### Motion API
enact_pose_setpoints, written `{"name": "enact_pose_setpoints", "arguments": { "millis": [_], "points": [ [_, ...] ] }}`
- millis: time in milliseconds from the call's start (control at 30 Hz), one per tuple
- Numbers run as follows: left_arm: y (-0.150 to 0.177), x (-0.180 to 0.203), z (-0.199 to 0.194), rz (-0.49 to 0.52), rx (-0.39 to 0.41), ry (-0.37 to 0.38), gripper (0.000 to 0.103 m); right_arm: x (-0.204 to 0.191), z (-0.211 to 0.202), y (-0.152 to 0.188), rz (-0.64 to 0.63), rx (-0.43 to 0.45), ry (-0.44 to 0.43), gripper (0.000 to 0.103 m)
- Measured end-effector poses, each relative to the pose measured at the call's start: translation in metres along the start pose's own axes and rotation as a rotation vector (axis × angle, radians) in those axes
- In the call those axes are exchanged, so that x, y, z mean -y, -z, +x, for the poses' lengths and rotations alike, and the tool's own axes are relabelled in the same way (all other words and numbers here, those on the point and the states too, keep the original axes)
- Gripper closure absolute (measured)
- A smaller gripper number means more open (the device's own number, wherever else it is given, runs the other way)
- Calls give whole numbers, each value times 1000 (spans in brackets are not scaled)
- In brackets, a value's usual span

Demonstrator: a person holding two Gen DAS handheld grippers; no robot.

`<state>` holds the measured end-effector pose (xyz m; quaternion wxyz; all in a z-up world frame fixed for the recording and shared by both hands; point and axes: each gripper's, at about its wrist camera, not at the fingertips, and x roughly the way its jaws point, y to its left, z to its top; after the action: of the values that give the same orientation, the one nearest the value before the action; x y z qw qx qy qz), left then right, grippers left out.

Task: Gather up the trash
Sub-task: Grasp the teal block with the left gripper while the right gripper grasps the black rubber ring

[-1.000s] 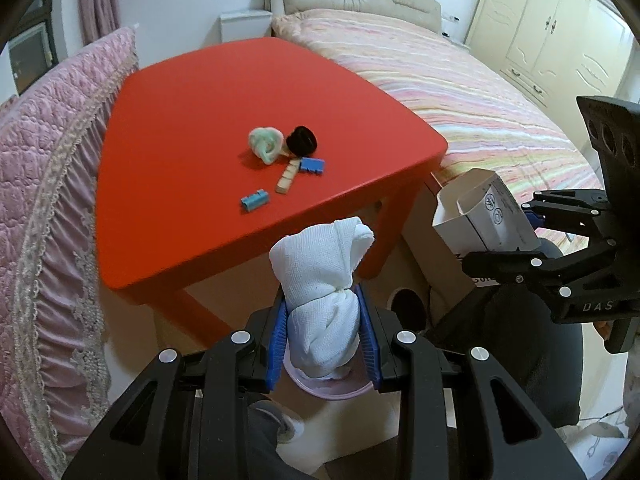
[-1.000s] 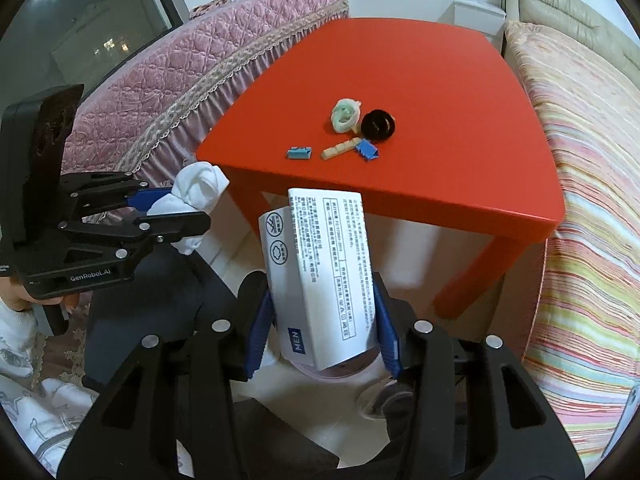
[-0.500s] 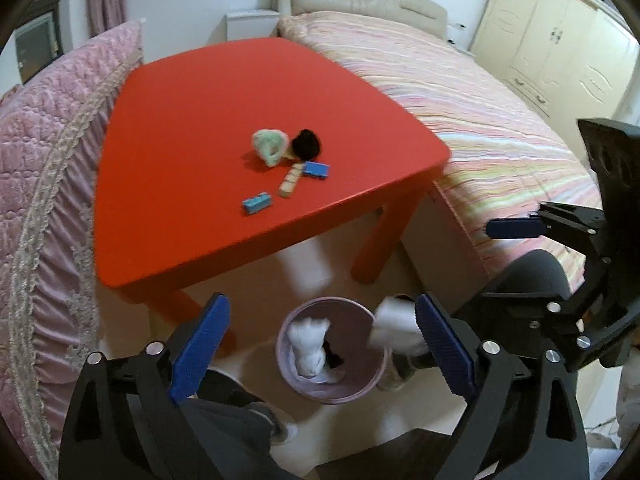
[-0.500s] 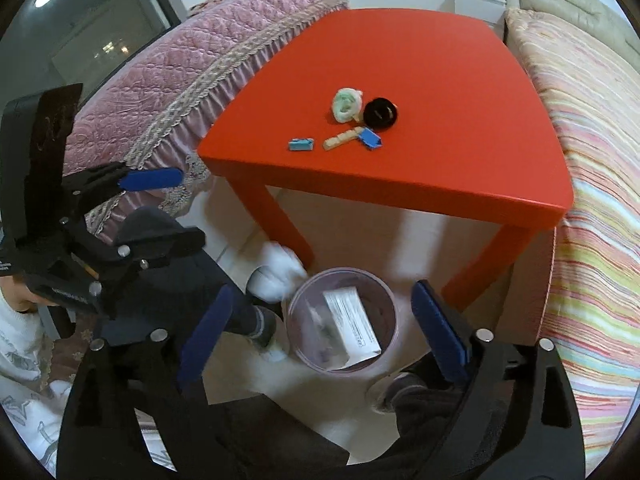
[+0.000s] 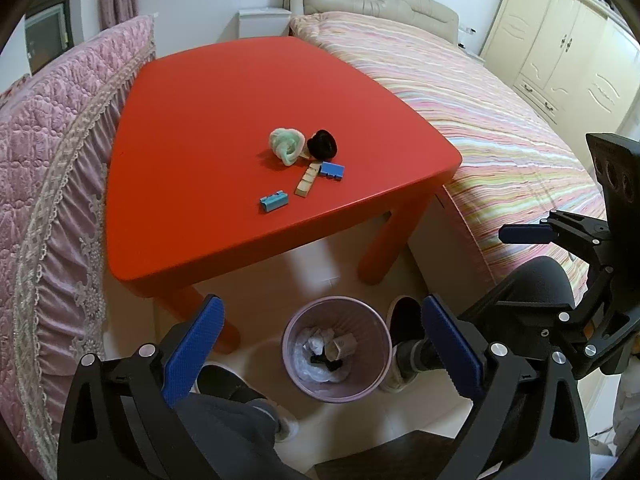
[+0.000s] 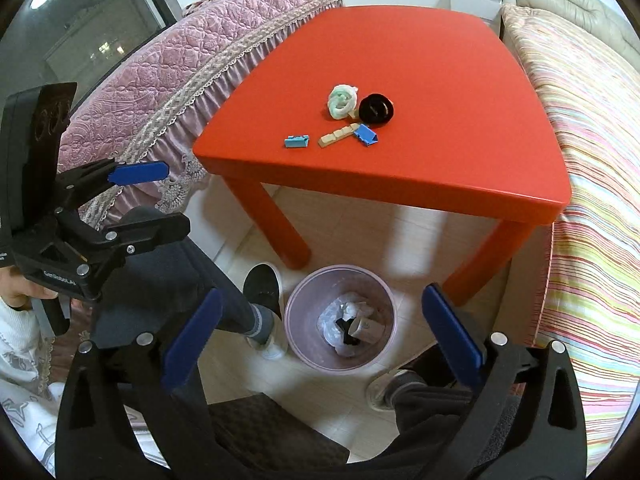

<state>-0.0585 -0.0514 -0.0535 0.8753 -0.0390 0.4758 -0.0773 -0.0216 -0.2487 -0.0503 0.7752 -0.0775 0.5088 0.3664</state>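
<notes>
Left wrist view: both my grippers hang wide and empty over the bin, with more trash waiting on the table.

My left gripper [image 5: 320,344] has its jaws spread far apart with nothing between them, and my right gripper [image 6: 320,330] is just as wide and empty. Framed between each pair of blue pads, low in the middle of both frames, the pink waste bin [image 5: 297,322] stands on the floor holding crumpled white pieces and a small box, so part of the job looks done. Above it, mid-frame on the red table [image 5: 208,92], a pale green wad [image 5: 285,145], a black lump [image 5: 322,145], a beige strip [image 5: 307,179] and two blue clips [image 5: 333,170] [image 5: 273,201] are still to collect, I judge.
</notes>
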Motion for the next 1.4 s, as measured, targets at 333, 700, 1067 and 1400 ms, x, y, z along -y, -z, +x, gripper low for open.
{"name": "enact_pose_setpoints", "arguments": {
  "millis": [333, 700, 1067, 1400],
  "points": [
    [-1, -1, -3, -3, 4, -3, 8, 0, -3, 0, -3, 2, -4, 5],
    [-13, -7, -5, -7, 5, -16, 8, 5, -11, -22, -3, 29, -4, 5],
    [-54, -25, 5, 50, -14, -34, 8, 30, -12, -90, -3, 51, 33, 5],
    [-90, -35, 44, 164, -108, 5, 8, 49, 36, -164, -16, -42, 60, 5]
  ]
}}
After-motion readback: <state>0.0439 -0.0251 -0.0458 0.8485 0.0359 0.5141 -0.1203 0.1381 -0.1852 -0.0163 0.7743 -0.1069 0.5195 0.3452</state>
